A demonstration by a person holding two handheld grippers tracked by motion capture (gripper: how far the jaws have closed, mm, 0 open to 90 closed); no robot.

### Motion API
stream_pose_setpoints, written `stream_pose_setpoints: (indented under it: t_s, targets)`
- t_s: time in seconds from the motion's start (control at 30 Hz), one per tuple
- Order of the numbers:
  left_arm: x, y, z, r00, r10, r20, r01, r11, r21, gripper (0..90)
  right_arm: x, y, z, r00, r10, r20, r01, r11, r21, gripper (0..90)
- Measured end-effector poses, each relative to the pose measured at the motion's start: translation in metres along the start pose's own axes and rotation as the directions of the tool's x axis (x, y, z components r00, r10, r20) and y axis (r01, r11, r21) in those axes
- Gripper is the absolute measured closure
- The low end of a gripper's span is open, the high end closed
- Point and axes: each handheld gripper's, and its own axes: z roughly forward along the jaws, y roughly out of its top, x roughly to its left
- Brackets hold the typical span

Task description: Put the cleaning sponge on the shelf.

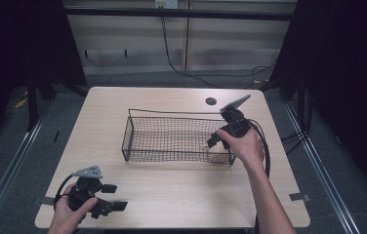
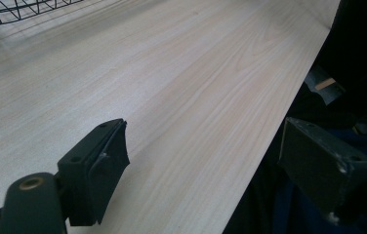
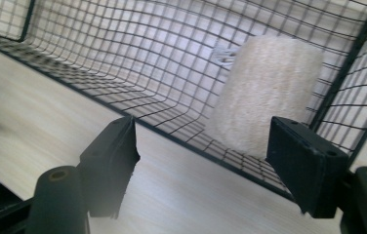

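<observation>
Lying inside the wire basket [image 3: 123,68], the loofah [image 3: 264,95] sits beyond the right tool's [image 3: 201,170] open jaws.

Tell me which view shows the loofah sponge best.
The right gripper view: the pale loofah sponge stands large inside the wire basket, beyond the open fingers. In the high view the right gripper covers that basket corner; the left gripper view catches just a basket corner.

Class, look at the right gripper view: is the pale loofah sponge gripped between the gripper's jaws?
No. The loofah sponge lies inside the wire basket behind the mesh, while the right gripper has its jaws apart outside the basket with nothing between them.
</observation>
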Motion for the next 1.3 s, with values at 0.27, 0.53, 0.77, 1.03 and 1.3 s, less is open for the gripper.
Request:
stream_pose_setpoints:
  t_s: [0.27,0.53,0.77,1.03,1.3]
  targets:
    - [-0.001,0.0,0.001,1.0,0.0,-0.001,0.0,1.0,0.001,17.7,0.014,-0.015,-0.002,0.9977,-0.062,-0.027,0.062,0.998,-0.019,25.5]
    - [0.0,0.0,0.0,1.0,-0.006,-0.002,0.006,1.0,0.001,19.6,0.02,-0.03,-0.003,0.9941,-0.108,-0.015,0.107,0.993,-0.044,24.6]
    - [-0.001,0.0,0.001,1.0,0.0,-0.001,0.0,1.0,0.0,18.8,0.022,-0.048,0.0,0.9905,-0.135,-0.027,0.133,0.99,-0.054,24.6]
    - [-0.001,0.0,0.001,1.0,-0.002,-0.001,0.002,1.0,0.003,18.8,0.031,-0.072,0.007,0.9826,-0.183,-0.032,0.179,0.98,-0.092,26.5]
    - [-0.001,-0.001,0.002,1.0,-0.001,-0.004,0.001,1.0,0.002,18.8,0.031,-0.097,0.019,0.98,-0.189,-0.062,0.182,0.977,-0.112,30.8]
